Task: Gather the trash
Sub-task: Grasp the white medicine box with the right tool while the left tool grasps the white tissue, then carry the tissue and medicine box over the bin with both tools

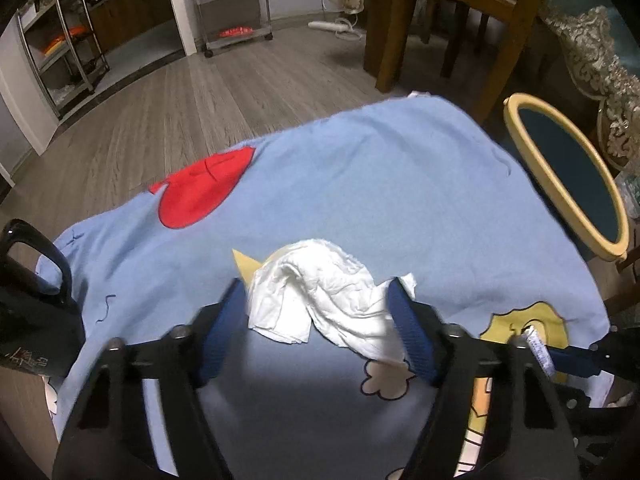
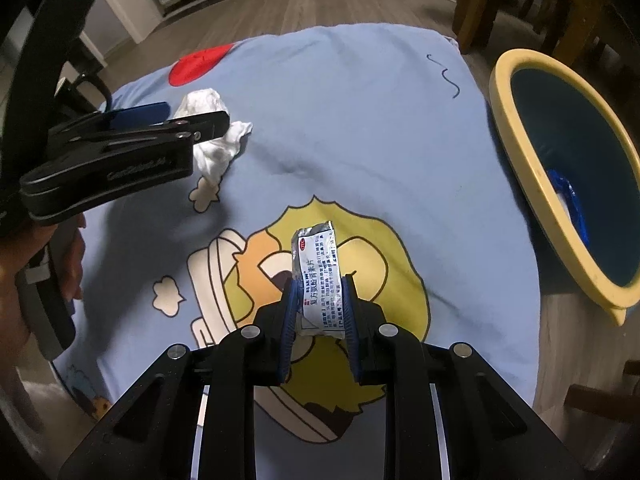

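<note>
The left gripper (image 1: 318, 320) straddles a soft, light crumpled tissue (image 1: 320, 300), best pinched mid-bunch, left of the bin (image 2: 560, 184); the right gripper (image 2: 320, 308) clamps a stiff sachet (image 2: 318, 276).

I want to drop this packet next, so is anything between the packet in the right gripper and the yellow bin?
Nothing visible does. The packet, clamped in the right gripper, has only bare blue cloth between it and the yellow bin, whose open mouth faces it. The tissue lies on the other side.
</note>
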A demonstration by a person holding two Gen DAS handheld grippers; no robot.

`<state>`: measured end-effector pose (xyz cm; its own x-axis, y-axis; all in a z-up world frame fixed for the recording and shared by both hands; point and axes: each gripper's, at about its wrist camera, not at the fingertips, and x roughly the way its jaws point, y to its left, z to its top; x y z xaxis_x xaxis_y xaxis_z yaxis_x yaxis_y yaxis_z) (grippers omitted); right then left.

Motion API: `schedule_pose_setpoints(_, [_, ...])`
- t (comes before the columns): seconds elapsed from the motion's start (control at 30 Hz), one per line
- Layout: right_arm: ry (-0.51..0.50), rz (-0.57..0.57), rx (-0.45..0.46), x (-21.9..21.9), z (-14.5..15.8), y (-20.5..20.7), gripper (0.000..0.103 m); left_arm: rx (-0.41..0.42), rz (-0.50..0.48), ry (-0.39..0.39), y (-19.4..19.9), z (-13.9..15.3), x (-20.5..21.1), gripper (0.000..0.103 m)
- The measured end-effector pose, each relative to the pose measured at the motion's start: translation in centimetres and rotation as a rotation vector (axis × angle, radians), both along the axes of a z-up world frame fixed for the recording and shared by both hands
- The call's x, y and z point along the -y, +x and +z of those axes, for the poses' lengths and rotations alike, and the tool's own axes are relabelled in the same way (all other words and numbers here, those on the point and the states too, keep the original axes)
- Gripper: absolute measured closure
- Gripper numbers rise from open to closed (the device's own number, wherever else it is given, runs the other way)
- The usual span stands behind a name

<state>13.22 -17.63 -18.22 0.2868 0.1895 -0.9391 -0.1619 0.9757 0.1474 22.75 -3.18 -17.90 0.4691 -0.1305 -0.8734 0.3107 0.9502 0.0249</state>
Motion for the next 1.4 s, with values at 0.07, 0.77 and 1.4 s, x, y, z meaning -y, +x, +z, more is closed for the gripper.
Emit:
schedule_pose_setpoints(0.07, [-0.006, 0.007, 0.001, -0.3, -0.2, 0.2, 0.079, -0.029, -0.019, 0.011, 0.0, -0.6, 0.2, 0.064])
schedule_pose_setpoints(0.77, [0.003, -0.009, 0.059, 0.3, 3.3, -0.4, 0.079, -0.005, -0.061, 0.06, -7.9, 5.8, -0.1, 0.094])
schedule_pose_setpoints(1.4, [-0.019, 0.045, 0.122, 1.7, 9.2, -2.2, 0.079, -0.031, 0.002, 0.074, -15.3, 9.1, -1.0, 0.094])
